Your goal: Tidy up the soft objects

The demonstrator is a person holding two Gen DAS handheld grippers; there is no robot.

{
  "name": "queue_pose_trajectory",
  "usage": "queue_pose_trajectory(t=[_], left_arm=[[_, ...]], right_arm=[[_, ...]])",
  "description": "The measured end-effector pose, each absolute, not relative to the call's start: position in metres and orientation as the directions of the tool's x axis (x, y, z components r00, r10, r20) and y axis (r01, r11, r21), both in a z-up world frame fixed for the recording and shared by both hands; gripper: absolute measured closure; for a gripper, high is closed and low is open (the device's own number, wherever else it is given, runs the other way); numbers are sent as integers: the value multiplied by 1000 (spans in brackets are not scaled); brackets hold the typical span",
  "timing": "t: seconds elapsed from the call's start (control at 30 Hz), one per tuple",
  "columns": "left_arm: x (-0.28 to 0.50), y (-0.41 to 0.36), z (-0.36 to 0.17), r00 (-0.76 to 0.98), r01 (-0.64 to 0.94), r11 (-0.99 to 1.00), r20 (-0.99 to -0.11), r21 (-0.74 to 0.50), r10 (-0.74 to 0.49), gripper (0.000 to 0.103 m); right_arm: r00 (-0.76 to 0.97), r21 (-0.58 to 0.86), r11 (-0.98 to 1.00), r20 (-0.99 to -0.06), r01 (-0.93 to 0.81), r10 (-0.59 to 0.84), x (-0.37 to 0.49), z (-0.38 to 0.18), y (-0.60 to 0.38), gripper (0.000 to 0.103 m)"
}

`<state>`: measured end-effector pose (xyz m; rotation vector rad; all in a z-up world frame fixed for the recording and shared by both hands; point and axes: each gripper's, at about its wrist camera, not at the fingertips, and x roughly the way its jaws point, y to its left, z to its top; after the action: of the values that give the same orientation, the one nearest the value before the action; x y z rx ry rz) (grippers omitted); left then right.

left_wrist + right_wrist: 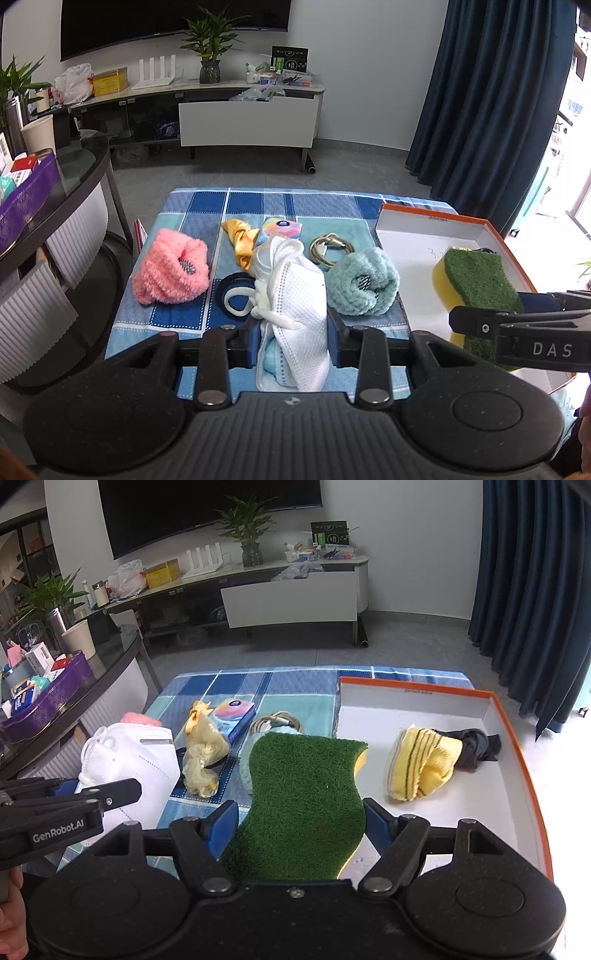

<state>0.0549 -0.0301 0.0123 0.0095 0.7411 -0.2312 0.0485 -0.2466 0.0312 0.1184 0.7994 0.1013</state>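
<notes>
Left gripper (pixel 294 334) clamped white face mask (pixel 295 295), mask raised over blue checked cloth (pixel 207 206). Ahead-left of it: pink fuzzy scrunchie (pixel 171 271); ahead: yellow satin scrunchie (pixel 242 240); ahead-right: coiled cable (pixel 328 249), teal fuzzy scrunchie (pixel 364 282). Right gripper (pixel 301 821) pinched green-and-yellow scouring sponge (pixel 304 794) at left edge of orange-rimmed box lid (pixel 517 738). Ahead-right of it, inside lid: yellow striped cloth (pixel 424 762), touching dark fabric bundle (pixel 478 749).

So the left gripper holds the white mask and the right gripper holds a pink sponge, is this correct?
Not quite: the sponge in the right gripper is green on yellow, as the right wrist view shows. The left gripper does hold the white mask.
</notes>
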Motion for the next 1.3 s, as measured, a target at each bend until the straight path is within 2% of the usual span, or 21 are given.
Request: queue_pose_trajectory(t=[0.43,1.3], left_arm=[[51,-67,22,719,254,966,-659,-49,-222,68],[56,-150,17,667,422,905,-657,-53,-350,68]], right_arm=[[721,157,988,-684,0,109,35,42,-284,16],[742,171,974,-670,147,6,17,38,-354,16]])
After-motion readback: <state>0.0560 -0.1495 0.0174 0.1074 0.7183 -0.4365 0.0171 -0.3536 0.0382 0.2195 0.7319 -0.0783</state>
